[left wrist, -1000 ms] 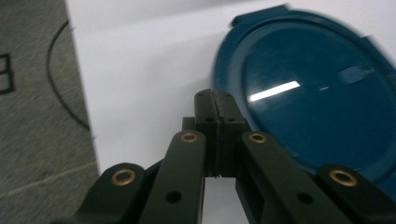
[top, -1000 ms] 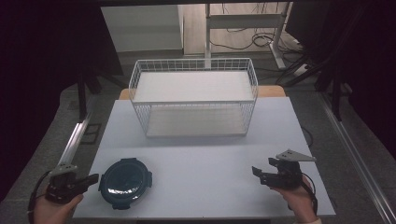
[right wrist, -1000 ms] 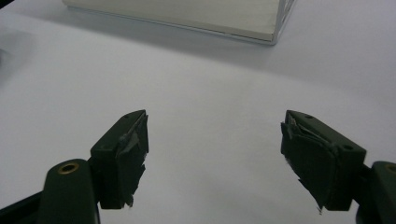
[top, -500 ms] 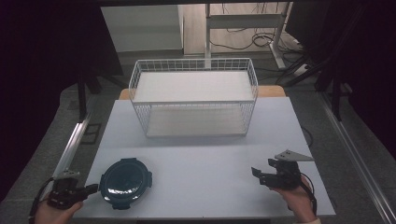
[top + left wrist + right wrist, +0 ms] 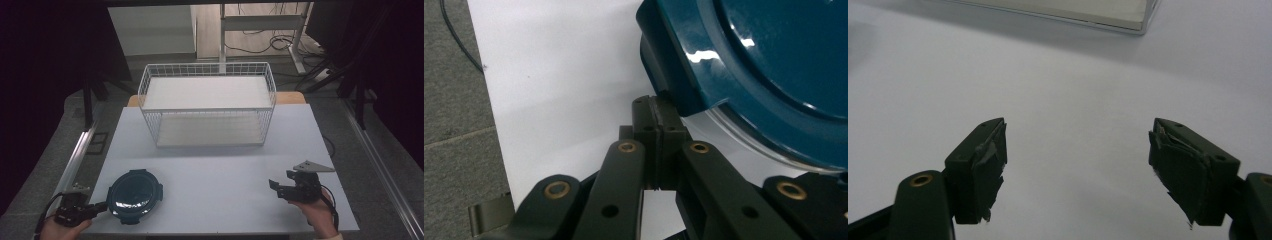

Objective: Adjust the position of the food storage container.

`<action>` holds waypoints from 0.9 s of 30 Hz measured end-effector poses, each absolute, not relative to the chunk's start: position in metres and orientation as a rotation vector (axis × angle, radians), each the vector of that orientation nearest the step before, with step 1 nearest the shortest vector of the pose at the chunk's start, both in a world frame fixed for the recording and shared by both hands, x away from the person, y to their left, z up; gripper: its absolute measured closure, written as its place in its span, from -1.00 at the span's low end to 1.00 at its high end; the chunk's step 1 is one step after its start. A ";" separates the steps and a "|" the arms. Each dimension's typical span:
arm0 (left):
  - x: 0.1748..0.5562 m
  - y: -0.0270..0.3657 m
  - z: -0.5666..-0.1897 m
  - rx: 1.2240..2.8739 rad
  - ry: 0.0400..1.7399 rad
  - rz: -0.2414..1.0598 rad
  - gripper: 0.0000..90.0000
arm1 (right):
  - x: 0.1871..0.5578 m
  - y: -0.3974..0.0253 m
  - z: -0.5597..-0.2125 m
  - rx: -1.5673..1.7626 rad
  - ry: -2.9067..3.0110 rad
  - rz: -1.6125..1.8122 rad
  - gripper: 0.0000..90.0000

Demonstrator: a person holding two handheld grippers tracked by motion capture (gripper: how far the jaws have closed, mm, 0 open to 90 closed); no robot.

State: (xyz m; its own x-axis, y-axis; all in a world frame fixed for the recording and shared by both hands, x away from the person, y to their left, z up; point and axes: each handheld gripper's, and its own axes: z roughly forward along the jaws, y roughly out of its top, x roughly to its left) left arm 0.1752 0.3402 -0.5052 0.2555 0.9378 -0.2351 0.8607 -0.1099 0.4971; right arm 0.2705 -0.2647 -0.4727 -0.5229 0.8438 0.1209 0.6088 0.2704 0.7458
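At the near-left corner of the bench (image 5: 210,170), the left gripper (image 5: 97,207) is partly cut off by the frame edge in the high view; its fingers (image 5: 659,130) are clenched together on nothing, tips just at the rim of the round teal container lid (image 5: 135,192). In the left gripper view the lid (image 5: 769,75) is cropped top and right, and whether the tips actually touch it is hard to make out. The right gripper (image 5: 280,187) sits well apart at near-right, fingers (image 5: 980,165) released wide over bare bench, with the white wire basket (image 5: 207,107) at the far side.
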 end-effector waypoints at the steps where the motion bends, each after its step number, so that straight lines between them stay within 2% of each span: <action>1: 0.175 0.339 -0.505 1.990 1.626 0.183 1.00 | 0.270 -0.265 -0.473 1.332 2.246 1.109 -0.49; 8: 0.180 0.324 -0.504 2.009 1.563 0.125 1.00 | 0.270 -0.264 -0.472 1.326 2.245 1.109 -0.49; 27: 0.200 0.293 -0.503 2.046 1.512 0.108 1.00 | 0.270 -0.265 -0.472 1.330 2.245 1.119 -0.49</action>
State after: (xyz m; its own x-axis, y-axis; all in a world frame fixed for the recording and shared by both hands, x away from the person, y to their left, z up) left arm 0.1997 0.2927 -0.5028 0.3518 0.8961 -0.2705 0.8484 -0.1832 0.4966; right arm 0.2700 -0.2650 -0.4718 -0.5257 0.8414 0.1253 0.6068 0.2676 0.7485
